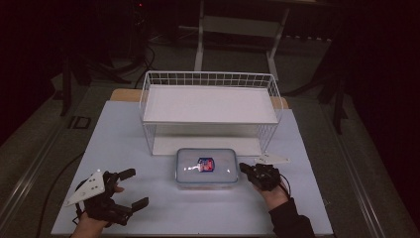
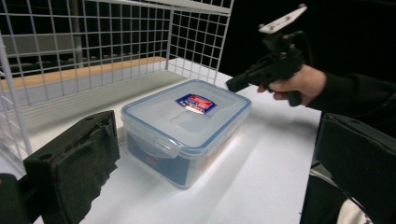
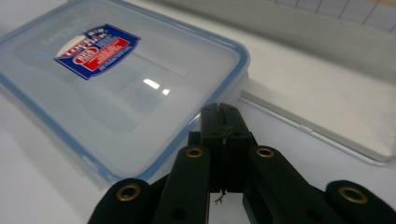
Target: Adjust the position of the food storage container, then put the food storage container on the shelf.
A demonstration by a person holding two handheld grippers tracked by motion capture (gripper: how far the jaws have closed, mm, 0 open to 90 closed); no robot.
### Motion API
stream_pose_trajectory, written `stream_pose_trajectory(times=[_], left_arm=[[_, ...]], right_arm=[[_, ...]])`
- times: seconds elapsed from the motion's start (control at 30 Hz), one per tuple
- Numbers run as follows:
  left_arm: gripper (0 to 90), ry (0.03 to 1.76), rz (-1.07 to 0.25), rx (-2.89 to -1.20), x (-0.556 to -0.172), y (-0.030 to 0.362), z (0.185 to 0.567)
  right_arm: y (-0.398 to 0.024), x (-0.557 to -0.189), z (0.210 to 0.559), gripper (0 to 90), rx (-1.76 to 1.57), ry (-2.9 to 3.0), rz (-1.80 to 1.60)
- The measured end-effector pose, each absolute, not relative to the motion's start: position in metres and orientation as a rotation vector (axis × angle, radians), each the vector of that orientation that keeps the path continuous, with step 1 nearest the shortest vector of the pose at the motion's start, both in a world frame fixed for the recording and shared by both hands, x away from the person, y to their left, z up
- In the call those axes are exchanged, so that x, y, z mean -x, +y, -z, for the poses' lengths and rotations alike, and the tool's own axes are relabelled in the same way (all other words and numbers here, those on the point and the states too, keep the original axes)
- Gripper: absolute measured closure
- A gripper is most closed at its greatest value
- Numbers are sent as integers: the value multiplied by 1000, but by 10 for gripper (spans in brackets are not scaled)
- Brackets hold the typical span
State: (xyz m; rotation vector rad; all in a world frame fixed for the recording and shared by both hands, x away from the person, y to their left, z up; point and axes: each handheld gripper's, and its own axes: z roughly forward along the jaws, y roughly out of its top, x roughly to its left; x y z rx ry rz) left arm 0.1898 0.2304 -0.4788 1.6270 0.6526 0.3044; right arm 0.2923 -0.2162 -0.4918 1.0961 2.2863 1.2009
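A clear plastic container (image 1: 206, 167) with a blue-rimmed lid and a red and blue label (image 1: 206, 164) sits on the white table, just in front of the wire rack. My right gripper (image 1: 243, 167) is shut with nothing between its jaws. Its tip is at the container's right edge. In the right gripper view the closed tip (image 3: 224, 113) hangs over the lid's rim beside the container (image 3: 116, 88). My left gripper (image 1: 137, 187) rests open at the table's lower left, well apart from the box. In the left gripper view its jaws spread wide around the container (image 2: 187, 126), with the right gripper (image 2: 233, 85) beyond.
A white wire rack (image 1: 148, 99) with a flat white shelf (image 1: 208, 104) stands behind the container, with a low white board (image 1: 168, 145) under it. The table (image 1: 124, 134) spreads bare to both sides. A cable trails off the table's left edge.
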Motion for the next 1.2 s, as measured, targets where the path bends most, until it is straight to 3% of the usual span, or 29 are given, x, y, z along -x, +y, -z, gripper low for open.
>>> stream_pose_trajectory(times=[0.1,0.27,0.3,0.4,0.43,0.67,0.77,1.2], left_arm=[[0,653,-302,-1638,-190,228,479],[0,657,-328,-1671,-192,222,478],[0,657,-328,-1671,-192,222,478],[0,656,-322,-1672,-195,219,476],[0,658,-315,-1673,-196,217,474],[0,680,-325,-1722,-207,203,460],[0,689,-313,-1741,-212,197,454],[0,695,-272,-1772,-239,172,426]], right_arm=[[-221,-286,484,767,-1084,2269,-1247],[-224,-275,472,472,-1047,2221,-1343],[-224,-275,472,472,-1047,2221,-1343],[-225,-267,466,167,-1011,2214,-1406],[-223,-266,465,128,-986,2230,-1395],[-225,-257,459,148,-969,2204,-1514],[-229,-260,456,196,-887,2215,-1523],[-235,-260,439,185,-851,2188,-1521]])
